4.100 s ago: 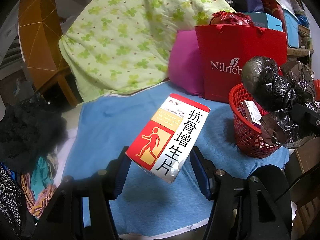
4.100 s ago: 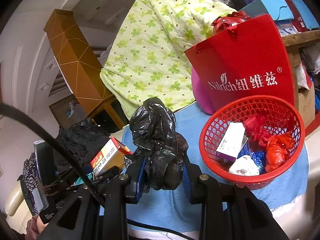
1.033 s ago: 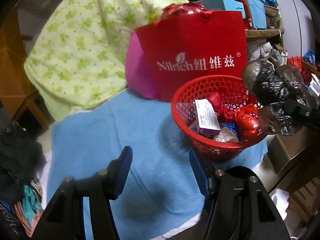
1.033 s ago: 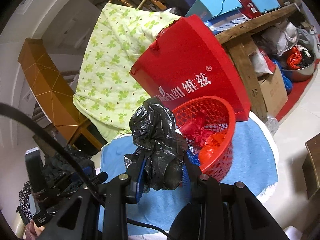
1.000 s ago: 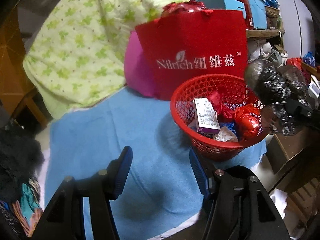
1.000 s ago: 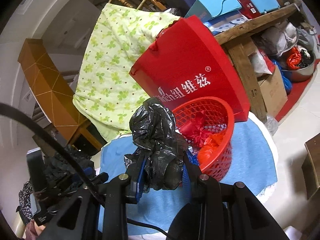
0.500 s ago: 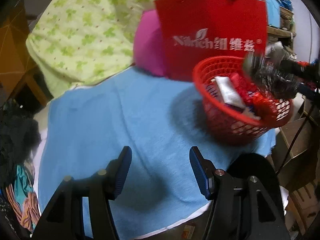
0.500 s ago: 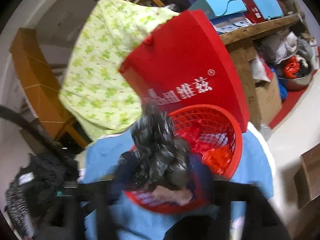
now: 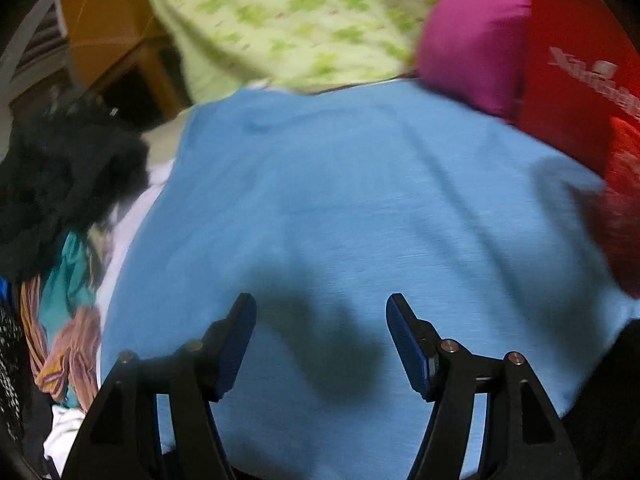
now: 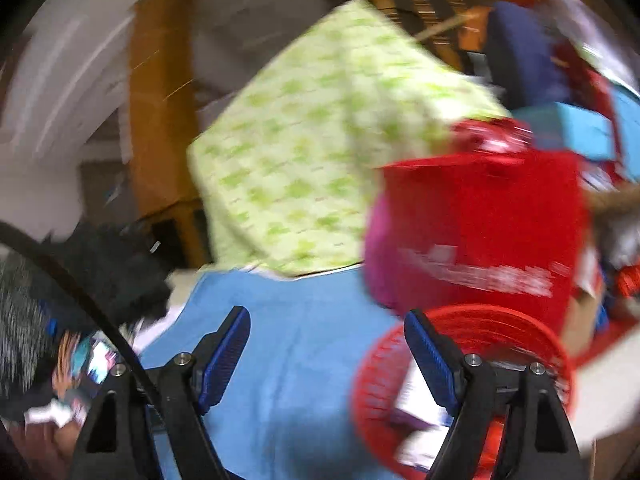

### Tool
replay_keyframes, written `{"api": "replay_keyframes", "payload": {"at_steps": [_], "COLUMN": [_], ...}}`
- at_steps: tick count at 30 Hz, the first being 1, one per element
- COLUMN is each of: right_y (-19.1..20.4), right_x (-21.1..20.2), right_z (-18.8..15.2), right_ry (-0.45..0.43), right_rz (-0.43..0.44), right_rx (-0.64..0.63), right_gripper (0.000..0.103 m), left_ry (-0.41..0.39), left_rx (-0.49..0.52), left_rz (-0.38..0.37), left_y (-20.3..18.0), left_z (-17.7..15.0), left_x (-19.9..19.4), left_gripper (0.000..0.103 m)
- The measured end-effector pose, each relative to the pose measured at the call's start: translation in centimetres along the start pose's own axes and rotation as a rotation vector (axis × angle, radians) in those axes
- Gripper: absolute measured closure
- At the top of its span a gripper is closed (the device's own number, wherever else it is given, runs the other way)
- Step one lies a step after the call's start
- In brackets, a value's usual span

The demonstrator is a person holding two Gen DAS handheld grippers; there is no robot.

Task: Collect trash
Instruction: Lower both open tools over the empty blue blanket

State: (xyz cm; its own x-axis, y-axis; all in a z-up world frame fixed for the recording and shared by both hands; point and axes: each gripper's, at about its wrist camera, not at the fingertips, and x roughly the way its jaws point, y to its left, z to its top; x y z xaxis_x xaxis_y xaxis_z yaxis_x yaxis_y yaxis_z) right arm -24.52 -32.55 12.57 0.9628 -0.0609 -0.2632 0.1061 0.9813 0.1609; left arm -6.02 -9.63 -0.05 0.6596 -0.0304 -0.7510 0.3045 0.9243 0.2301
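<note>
2 grippers gape with nothing between their pads: left gripper (image 9: 320,344) over the blue cloth (image 9: 360,200), right gripper (image 10: 326,354) beside the red mesh plastic basket (image 10: 472,320) of trash, lower right; a blurred swing could tip it

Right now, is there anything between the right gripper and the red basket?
Nothing visible. The right gripper is open and empty above the blue cloth, and the red basket sits just beyond its right finger, with no object in the gap. The picture is blurred, so small items could be missed.
</note>
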Motion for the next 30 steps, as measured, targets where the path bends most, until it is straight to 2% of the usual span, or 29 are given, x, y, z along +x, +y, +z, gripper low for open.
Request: {"api": "replay_keyframes", "payload": {"at_steps": [3, 5, 9, 16, 17, 18, 20, 22, 24, 30], "right_y": [3.8, 5.2, 6.4, 3.8, 3.1, 2.3, 1.6, 1.5, 1.5, 1.5], "right_x": [6.0, 10.3, 18.4, 28.6, 30.1, 31.1, 31.7, 31.4, 31.3, 31.4], "right_z": [-1.9, -3.8, -7.8, -11.2, -11.9, -12.5, -13.2, -13.4, -13.4, -13.3], "right_ry": [0.121, 0.214, 0.373, 0.549, 0.605, 0.654, 0.585, 0.569, 0.569, 0.569], "right_rz": [0.056, 0.048, -0.039, -0.175, -0.182, -0.174, -0.137, -0.13, -0.132, -0.135], "right_rx": [-0.075, -0.092, -0.125, -0.106, -0.089, -0.076, -0.076, -0.082, -0.083, -0.086], "right_gripper": [0.02, 0.02, 0.02, 0.02, 0.02, 0.013, 0.0, 0.0, 0.0, 0.0], "left_ry": [0.036, 0.053, 0.077, 0.05, 0.024, 0.009, -0.017, -0.007, 0.01, 0.028], "left_rx": [-0.07, -0.104, -0.159, -0.169, -0.172, -0.175, -0.191, -0.219, -0.24, -0.25], "left_rz": [0.007, 0.013, 0.012, 0.029, 0.038, 0.048, 0.043, 0.016, 0.004, 0.003], "left_y": [3.1, 4.7, 6.4, 6.7, 6.8, 7.0, 7.4, 7.9, 8.4, 8.5], "left_z": [-0.3, -0.5, -0.3, 0.9, 0.8, 0.8, 0.3, 0.5, 0.6, 1.1], "left_x": [3.0, 4.9, 8.0, 12.7, 12.9, 13.1, 13.5, 13.8, 14.4, 15.1], "left_gripper": [0.035, 0.035, 0.035, 0.034, 0.025, 0.016, 0.012, 0.01, 0.003, 0.0]}}
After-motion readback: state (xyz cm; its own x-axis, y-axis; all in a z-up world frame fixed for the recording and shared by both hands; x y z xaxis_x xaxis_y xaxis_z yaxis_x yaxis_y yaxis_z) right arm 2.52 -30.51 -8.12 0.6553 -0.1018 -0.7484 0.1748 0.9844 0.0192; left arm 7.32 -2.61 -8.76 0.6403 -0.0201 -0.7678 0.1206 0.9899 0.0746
